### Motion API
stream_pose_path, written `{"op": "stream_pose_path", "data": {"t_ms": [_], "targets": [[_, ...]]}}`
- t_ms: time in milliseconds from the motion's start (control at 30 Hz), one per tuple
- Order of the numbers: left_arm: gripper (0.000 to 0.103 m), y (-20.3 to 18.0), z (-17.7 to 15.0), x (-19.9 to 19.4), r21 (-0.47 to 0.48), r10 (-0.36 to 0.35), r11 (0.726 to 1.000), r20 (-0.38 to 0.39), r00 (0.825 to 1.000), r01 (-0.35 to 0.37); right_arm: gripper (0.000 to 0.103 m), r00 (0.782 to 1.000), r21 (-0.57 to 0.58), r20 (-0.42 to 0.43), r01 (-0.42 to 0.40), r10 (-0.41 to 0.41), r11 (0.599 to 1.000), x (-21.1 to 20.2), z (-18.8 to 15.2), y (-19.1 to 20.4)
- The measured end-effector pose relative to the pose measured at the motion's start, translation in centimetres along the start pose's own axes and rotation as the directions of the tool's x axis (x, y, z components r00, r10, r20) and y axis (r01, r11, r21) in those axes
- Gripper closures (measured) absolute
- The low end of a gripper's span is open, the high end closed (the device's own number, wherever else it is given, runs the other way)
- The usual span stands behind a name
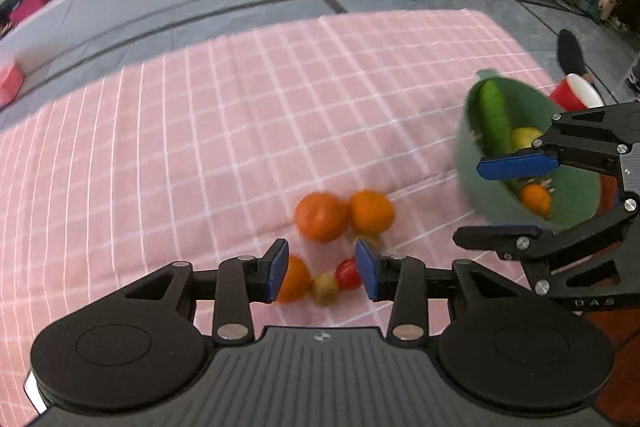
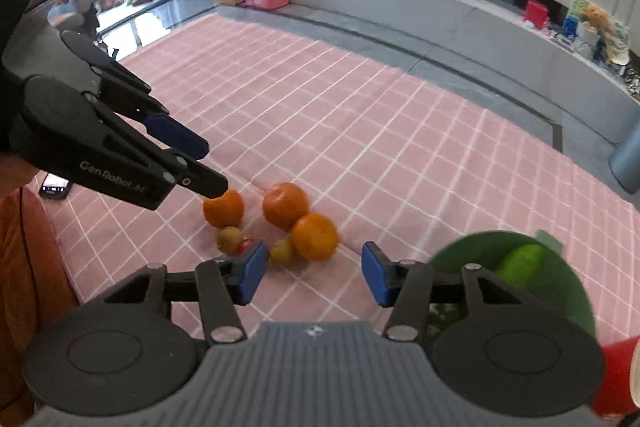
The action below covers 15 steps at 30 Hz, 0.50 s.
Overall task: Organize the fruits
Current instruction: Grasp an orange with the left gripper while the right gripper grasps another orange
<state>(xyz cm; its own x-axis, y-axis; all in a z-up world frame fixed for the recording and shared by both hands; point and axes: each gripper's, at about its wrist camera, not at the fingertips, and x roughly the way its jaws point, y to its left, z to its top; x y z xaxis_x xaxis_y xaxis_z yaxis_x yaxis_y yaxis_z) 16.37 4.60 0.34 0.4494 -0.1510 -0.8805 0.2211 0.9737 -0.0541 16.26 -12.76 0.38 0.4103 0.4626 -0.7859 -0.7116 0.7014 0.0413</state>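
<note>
Three oranges [image 1: 322, 217] lie beyond both grippers' parted, empty fingers [image 1: 280, 269].

Each camera sits on a gripper and looks forward and down along its two fingers at the pink checked cloth [image 1: 240, 115]. The left camera sits close above the pile of oranges [image 1: 344, 215], with the green bowl [image 1: 576, 195] to the right of the pile. The right camera looks from the other side, so the left gripper [image 2: 212, 167] shows left of the pile. Both views share the oranges, bowl and cloth.
</note>
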Motion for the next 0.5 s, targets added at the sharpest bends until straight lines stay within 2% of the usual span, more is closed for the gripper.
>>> {"op": "stream_pose_path", "data": {"t_ms": [133, 500], "targets": [[0.051, 1.6, -1.2, 1.6, -0.053, -0.01, 0.999, -0.037, 0.999, 0.008, 0.061, 0.999, 0.009, -0.04, -0.018, 0.018, 1.0, 2.8, 0.4, 0.2], [0.047, 5.0, -2.5, 5.1, -0.224, -0.053, 0.974, -0.093, 0.994, 0.031, 0.061, 0.994, 0.049, -0.11, -0.011, 0.016, 0.999, 8.4, 1.2, -1.0]]}}
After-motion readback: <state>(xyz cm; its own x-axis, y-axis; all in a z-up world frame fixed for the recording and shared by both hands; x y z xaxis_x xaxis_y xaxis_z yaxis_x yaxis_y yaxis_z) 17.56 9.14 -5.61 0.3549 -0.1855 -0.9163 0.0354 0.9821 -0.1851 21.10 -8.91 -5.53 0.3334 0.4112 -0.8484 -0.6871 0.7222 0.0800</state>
